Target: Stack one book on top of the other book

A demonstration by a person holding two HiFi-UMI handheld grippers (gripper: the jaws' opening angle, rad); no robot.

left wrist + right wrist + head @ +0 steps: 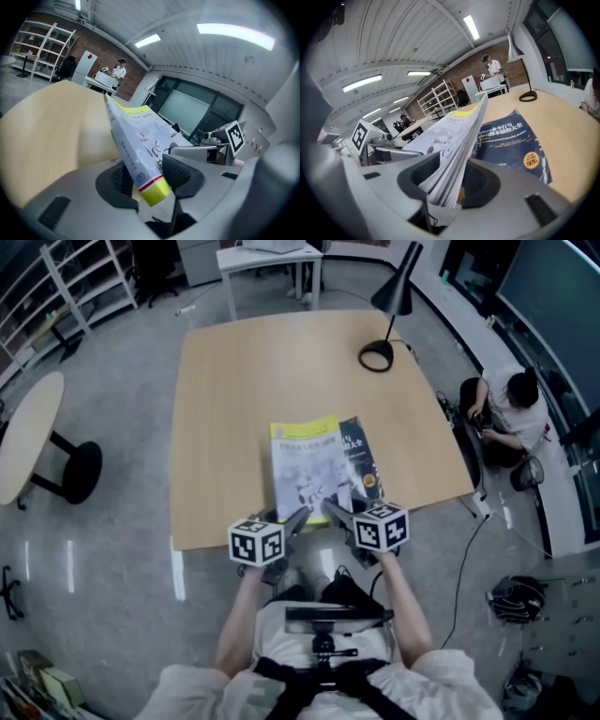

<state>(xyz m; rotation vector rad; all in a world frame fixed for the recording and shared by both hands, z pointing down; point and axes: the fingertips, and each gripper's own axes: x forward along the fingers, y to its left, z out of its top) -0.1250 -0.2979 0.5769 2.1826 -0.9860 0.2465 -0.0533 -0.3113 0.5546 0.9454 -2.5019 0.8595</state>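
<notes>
A pale book with a yellow top band (307, 468) is held up above the wooden table (234, 381), near its front edge. My left gripper (292, 523) is shut on its near left corner, where the spine (136, 159) sits between the pads. My right gripper (336, 514) is shut on the near right corner, clamping the page edges (454, 164). A dark blue book (364, 465) lies flat on the table, partly under the lifted book's right side; its cover (511, 140) shows plainly in the right gripper view.
A black desk lamp (386, 320) stands at the table's far right. A person (506, 413) sits on the floor right of the table. A round side table (28, 432) is at the left, shelving (66, 277) at the far left.
</notes>
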